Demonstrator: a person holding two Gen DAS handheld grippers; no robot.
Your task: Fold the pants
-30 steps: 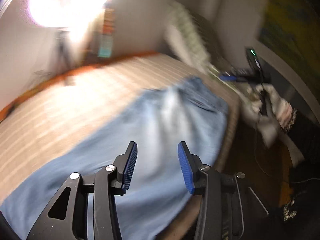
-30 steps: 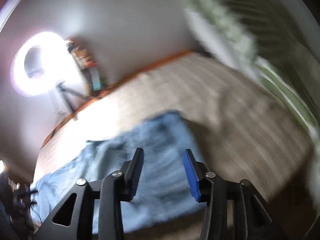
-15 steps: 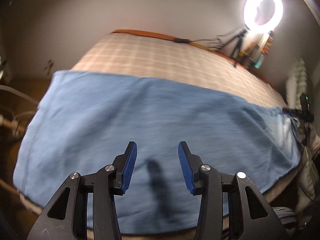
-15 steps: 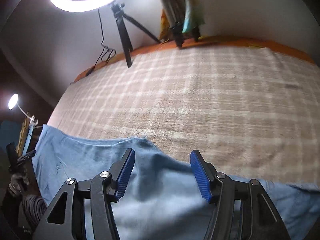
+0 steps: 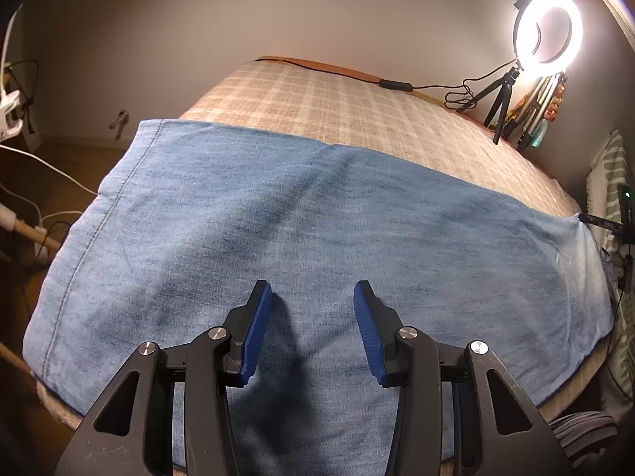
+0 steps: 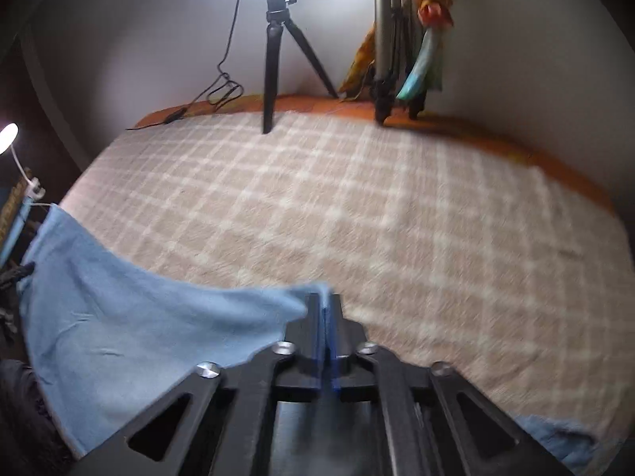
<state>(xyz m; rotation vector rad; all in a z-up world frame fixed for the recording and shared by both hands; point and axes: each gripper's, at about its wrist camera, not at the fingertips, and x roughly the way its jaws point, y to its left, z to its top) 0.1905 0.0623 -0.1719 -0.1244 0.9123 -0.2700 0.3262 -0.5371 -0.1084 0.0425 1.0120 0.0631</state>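
R tongs (image 6: 325, 317) pinch pants (image 6: 139, 325) edge; L tongs (image 5: 312, 325) above.

You see a lit ring light (image 5: 549, 25) on a black tripod (image 6: 278, 59) at the wall, its cable (image 5: 456, 97) trailing along the checked beige bedcover (image 6: 377, 206); a striped pillow (image 5: 613, 170) lies right.

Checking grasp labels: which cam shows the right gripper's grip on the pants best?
Right wrist view. The right gripper sits shut on the far edge of the blue pants, the cloth pinched between its pads. The left wrist view shows the pants spread flat over the bed, but the pinch itself is hidden at the frame's right edge.
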